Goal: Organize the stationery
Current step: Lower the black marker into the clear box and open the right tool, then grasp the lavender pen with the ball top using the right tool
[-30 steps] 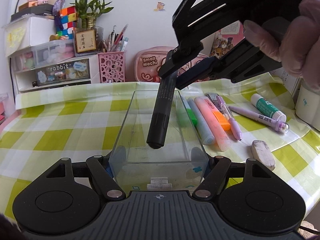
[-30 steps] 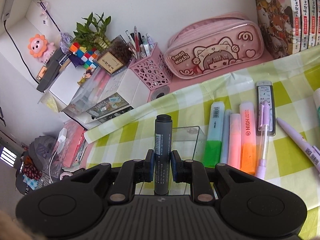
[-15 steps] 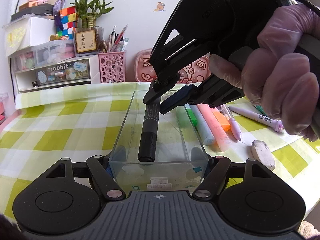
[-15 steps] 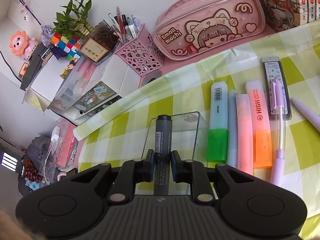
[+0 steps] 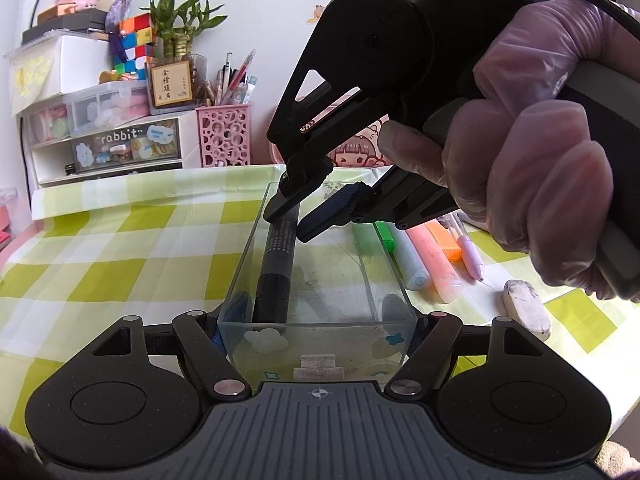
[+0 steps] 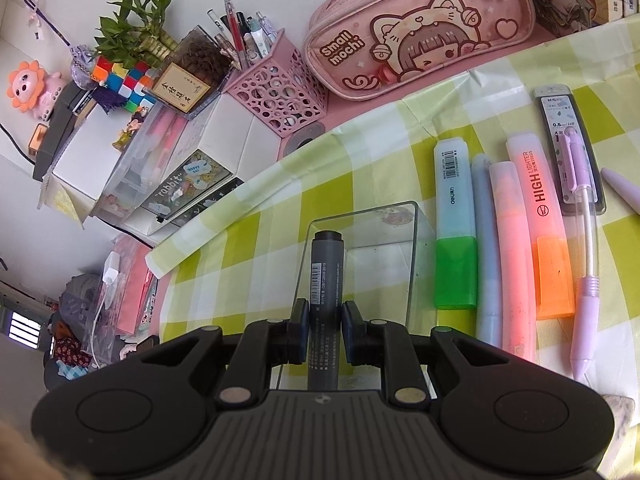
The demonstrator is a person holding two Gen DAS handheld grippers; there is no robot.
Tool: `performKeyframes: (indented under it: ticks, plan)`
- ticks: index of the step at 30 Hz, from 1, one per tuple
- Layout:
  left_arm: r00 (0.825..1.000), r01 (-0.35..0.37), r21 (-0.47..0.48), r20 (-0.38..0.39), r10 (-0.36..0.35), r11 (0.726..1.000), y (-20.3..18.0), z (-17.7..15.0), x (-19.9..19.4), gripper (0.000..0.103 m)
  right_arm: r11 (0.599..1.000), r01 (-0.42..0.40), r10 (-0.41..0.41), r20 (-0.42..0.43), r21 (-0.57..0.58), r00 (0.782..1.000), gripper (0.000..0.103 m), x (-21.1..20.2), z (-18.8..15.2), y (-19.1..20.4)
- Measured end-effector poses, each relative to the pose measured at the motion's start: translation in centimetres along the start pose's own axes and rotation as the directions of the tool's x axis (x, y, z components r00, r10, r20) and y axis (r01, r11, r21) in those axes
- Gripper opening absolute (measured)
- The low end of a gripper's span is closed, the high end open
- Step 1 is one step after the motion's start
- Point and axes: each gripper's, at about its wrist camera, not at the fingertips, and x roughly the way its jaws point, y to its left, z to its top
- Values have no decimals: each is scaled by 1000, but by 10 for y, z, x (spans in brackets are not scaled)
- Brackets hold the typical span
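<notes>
A clear plastic box (image 5: 320,280) lies on its side on the green-checked tablecloth, held between the fingers of my left gripper (image 5: 316,316), which is shut on it. My right gripper (image 6: 325,318) is shut on a dark grey marker (image 6: 326,280) and holds it inside the box's open mouth; the marker (image 5: 276,264) rests along the box's left wall. The box also shows in the right wrist view (image 6: 380,240). Several highlighters (image 6: 520,240) and a lilac pen (image 6: 584,280) lie in a row right of the box.
A white eraser (image 5: 526,314) lies at the right. A pink pencil case (image 6: 420,28), a pink mesh pen cup (image 6: 276,92) and a white drawer unit (image 5: 108,140) stand at the back. A lead refill case (image 6: 568,140) lies behind the pens.
My right gripper has carried the marker down and to the left, from above the box into it. The marker now lies along the left wall. The left gripper has stayed put.
</notes>
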Motion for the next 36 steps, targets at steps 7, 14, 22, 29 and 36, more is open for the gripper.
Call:
performKeyframes:
  ticks: [7,14,22,29,36]
  plan:
    - [1000,-2,3,1,2,1000,0,0,1,73,999,-1,2,28,-34,1000,45,-12,-2,3]
    - [1000,-4,5,1,4,1000,-1,0,1,73,999,-14,19,96,-52,995,54,-37,-10,-4]
    - [1000,-7,6,2,7,1000,-1,-1,0,73,998,-63,59,188,16,980,64,-76,-27,-34]
    - [1000,-9,17,-4,9,1000,-2,0,1,73,993,118,-120,317,27,941,65,-111,-30,-57]
    - [1000,-7,16,-13,7,1000,-1,0,1,73,974,221,-227,365,57,903,65,-119,-27,-79]
